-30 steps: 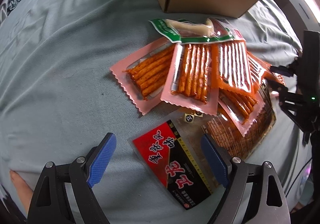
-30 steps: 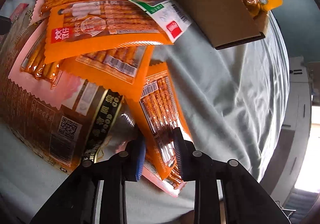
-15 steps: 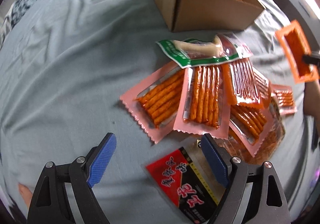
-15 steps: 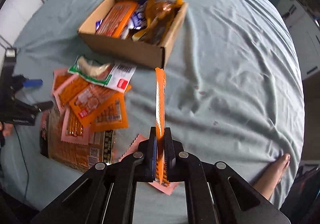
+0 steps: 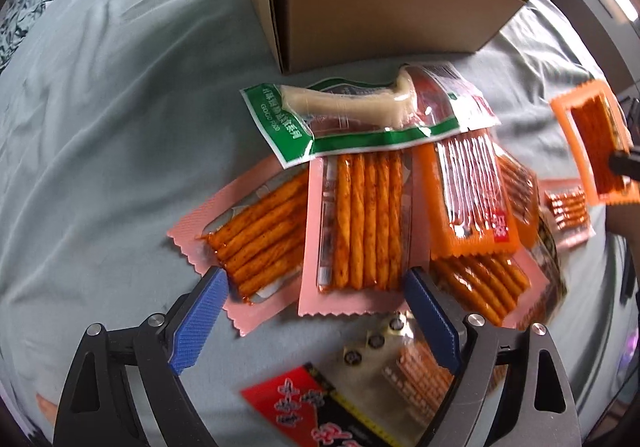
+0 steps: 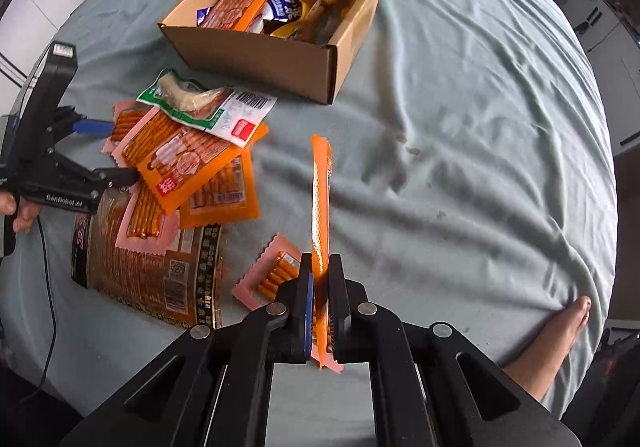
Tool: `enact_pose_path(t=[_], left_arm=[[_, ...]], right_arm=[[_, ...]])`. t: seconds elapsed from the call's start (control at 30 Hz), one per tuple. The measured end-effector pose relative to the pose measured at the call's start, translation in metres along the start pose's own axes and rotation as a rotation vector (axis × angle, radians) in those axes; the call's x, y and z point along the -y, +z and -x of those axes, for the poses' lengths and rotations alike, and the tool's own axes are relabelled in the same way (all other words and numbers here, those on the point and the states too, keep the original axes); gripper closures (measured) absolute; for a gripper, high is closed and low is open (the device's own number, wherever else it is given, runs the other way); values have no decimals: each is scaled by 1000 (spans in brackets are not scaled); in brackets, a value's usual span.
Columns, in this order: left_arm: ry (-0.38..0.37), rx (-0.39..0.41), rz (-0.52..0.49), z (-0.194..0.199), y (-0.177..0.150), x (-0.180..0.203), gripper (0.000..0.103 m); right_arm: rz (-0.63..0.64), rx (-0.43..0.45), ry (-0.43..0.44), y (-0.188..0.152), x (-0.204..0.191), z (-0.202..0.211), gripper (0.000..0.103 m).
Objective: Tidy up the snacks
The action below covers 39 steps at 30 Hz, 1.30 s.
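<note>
So far only part of the sorting looks done: the cardboard box (image 6: pixel 276 47), well ahead of the right tool (image 6: pixel 319 299), already holds several packets. That tool is pressed together on an orange snack packet (image 6: pixel 321 203), lifted edge-on above the bed sheet (image 6: pixel 460 167). The left tool (image 5: pixel 316 311) hangs spread and empty just short of the loose pile (image 5: pixel 360 215), which remains to be boxed.
</note>
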<state>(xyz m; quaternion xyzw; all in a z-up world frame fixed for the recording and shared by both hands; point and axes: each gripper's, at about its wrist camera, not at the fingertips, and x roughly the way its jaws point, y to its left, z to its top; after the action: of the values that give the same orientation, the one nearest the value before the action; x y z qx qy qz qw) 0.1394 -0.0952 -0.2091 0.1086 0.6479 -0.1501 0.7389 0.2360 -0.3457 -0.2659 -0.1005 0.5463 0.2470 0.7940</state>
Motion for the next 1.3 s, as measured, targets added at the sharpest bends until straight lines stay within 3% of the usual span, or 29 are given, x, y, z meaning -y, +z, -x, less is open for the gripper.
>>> enact_pose_path(t=[0.07,0.17,0.2,0.27,0.47,0.6,0.7,0.73,0.77,0.8,0.93,1.13,1.3], left_arm=[[8,3,0,-1,4,1,17],[43,27,-30,1,9,4,44],[32,37,-44,4,11,6,59],[0,31,-52,8,11,9,70],[-59,20,-50,20,4,4,73],[-126,56,-54,43,0,-2,74],[-183,115,-49,66,-25,-21,76],[-204,133,-38,79,-27,-31,93],[-238,154,-18,91,-29,-39,102],[-254,162,-2,95,-31,-40,103],[-296,239,20,119,-34,-56,103],[-338,280,37,132,-34,-70,103],[-406,368,92,154,-26,-68,103]], right_arm=[[6,-3,-1,0,-1,-3,99],[11,-7,-4,-1,-3,-7,99],[11,-9,-4,-1,-3,-8,99],[11,-11,-8,-1,-3,-9,99],[-12,-15,-22,3,2,-12,99],[-35,-3,-14,8,2,-9,99],[-51,4,1,11,2,-6,99],[-54,6,0,11,2,-4,99],[-53,8,-7,11,2,-4,99],[-52,8,-12,12,2,-3,99],[-50,0,-23,11,0,-4,99],[-45,3,-33,13,-2,-3,99],[-81,17,-30,13,5,0,99]])
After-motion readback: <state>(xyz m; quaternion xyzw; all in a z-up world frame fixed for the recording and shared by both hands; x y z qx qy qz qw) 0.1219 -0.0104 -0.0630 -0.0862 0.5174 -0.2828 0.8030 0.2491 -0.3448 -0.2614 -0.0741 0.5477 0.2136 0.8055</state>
